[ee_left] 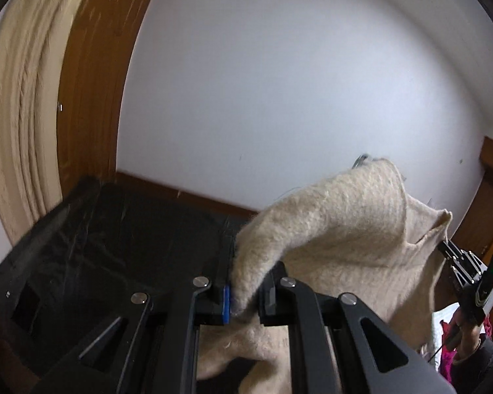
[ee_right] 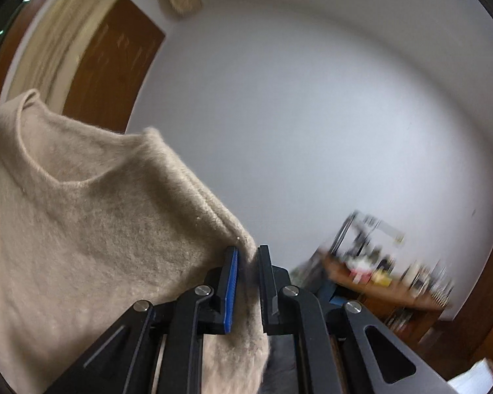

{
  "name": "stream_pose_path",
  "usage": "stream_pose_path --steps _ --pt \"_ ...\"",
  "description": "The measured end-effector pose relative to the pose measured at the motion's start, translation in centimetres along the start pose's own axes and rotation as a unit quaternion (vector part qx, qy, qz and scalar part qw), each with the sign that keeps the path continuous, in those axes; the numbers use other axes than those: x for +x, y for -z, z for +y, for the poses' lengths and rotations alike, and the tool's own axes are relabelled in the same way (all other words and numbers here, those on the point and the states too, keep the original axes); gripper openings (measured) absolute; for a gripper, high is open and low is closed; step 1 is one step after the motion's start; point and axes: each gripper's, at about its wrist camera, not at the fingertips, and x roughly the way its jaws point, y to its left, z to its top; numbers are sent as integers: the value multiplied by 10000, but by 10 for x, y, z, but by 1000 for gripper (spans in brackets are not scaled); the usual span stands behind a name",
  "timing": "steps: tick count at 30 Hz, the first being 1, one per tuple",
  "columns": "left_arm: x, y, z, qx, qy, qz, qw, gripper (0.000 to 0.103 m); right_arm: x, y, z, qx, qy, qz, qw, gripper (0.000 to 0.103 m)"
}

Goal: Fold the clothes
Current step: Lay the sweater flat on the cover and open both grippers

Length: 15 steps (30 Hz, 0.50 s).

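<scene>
Beige sweater (ee_left: 345, 229) is held up above the black table (ee_left: 115, 229), pinched by left gripper (ee_left: 246, 282) fingers and by right gripper (ee_right: 246, 262) fingers.

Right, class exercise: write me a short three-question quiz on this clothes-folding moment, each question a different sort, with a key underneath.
1. True or false: both grippers are shut on the same beige sweater.
2. Multiple choice: in the left wrist view, what lies below the left gripper? A) a black surface B) a green carpet C) a glass table
3. Short answer: in the right wrist view, which part of the sweater curves between the two raised shoulders?

Key
1. True: the left gripper and the right gripper each pinch a fold of it.
2. A: the black surface.
3. The neckline.
</scene>
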Motion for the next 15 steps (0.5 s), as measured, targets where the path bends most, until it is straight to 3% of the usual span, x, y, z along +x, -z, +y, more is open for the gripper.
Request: stream_pose_path --steps 3,7,10,13,15 --pt "64 8 15 51 -270 430 9987 13 64 26 22 -70 -100 573 9983 10" --pt "151 43 30 296 -683 1121 9909 13 139 79 41 -178 -319 1456 9887 10" --pt "217 66 42 464 -858 1705 9805 16 194 116 58 -198 -353 2200 9747 11" --pt "267 81 53 662 -1100 2296 9648 20 226 149 74 -57 -510 2903 9556 11" --pt "284 90 57 714 -1272 2597 9546 31 237 164 78 103 -611 3210 9451 11"
